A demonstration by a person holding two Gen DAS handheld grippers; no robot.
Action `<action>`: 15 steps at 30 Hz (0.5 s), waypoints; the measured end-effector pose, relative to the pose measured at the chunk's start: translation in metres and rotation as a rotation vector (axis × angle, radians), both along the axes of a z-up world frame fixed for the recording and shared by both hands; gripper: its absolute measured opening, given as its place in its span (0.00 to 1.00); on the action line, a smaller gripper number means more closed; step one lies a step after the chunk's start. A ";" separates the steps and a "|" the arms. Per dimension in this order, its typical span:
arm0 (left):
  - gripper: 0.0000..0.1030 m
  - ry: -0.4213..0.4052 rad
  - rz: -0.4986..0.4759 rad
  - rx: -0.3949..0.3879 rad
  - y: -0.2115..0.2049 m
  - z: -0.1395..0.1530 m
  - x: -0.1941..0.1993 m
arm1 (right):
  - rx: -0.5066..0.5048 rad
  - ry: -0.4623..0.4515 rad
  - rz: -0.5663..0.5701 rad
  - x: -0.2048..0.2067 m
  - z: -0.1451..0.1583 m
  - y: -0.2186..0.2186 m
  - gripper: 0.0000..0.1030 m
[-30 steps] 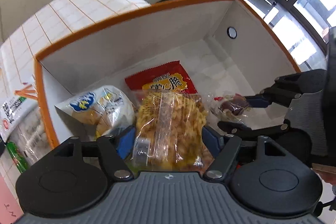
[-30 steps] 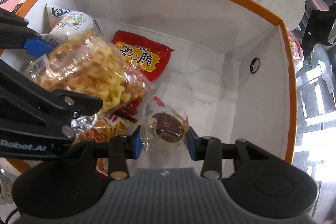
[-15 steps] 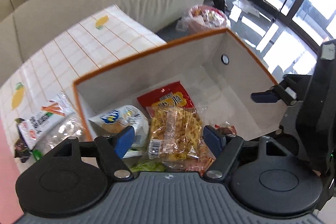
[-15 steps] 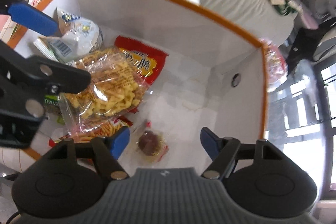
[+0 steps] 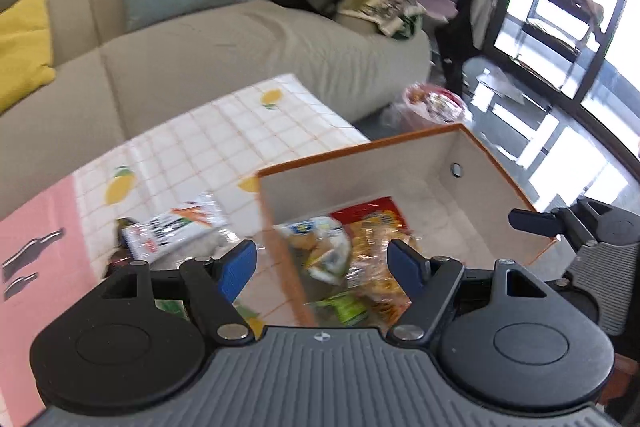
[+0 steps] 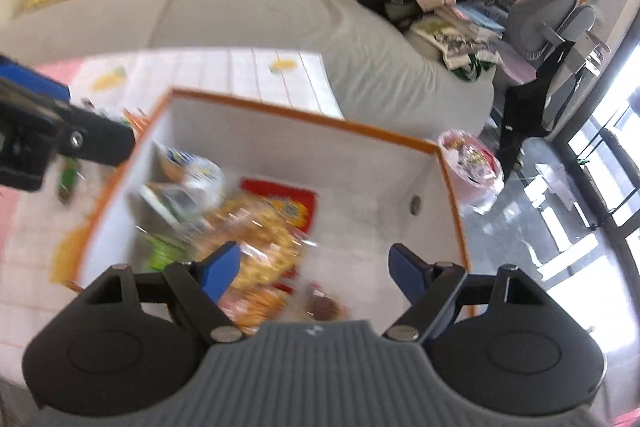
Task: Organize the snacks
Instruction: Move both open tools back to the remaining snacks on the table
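Hanging above the box [image 6: 304,115], the right claw [image 6: 314,269] is wide apart with nothing in it; its jaws have just been opening. The left claw [image 5: 318,265] is released too. Snacks sit inside the box, and the white packet [image 5: 172,231] lies on the worktop [image 5: 224,131]. It looks light, soft and crinkly, so pinch it gently by the middle.
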State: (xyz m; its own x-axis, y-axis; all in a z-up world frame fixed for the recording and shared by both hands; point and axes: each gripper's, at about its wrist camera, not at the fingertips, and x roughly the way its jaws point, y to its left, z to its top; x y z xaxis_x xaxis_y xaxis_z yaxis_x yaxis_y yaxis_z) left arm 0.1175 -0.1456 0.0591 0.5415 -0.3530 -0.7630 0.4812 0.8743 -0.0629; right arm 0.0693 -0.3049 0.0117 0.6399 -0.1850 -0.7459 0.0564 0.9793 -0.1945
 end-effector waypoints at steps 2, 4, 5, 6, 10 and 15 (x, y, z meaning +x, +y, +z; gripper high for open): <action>0.85 -0.006 0.033 -0.015 0.015 0.000 -0.005 | 0.033 -0.035 0.010 -0.005 0.004 0.012 0.77; 0.85 -0.005 0.069 -0.031 0.031 -0.001 -0.009 | 0.054 -0.069 0.022 -0.009 0.007 0.025 0.77; 0.85 -0.005 0.087 -0.036 0.040 -0.002 -0.010 | 0.063 -0.087 0.030 -0.011 0.009 0.033 0.77; 0.85 -0.005 0.108 -0.040 0.049 -0.004 -0.011 | 0.067 -0.099 0.036 -0.012 0.009 0.038 0.77; 0.85 -0.005 0.186 -0.050 0.083 -0.012 -0.018 | 0.088 -0.141 0.063 -0.018 0.008 0.065 0.77; 0.85 0.012 0.248 -0.063 0.123 -0.028 -0.024 | 0.109 -0.146 0.136 -0.018 -0.003 0.101 0.75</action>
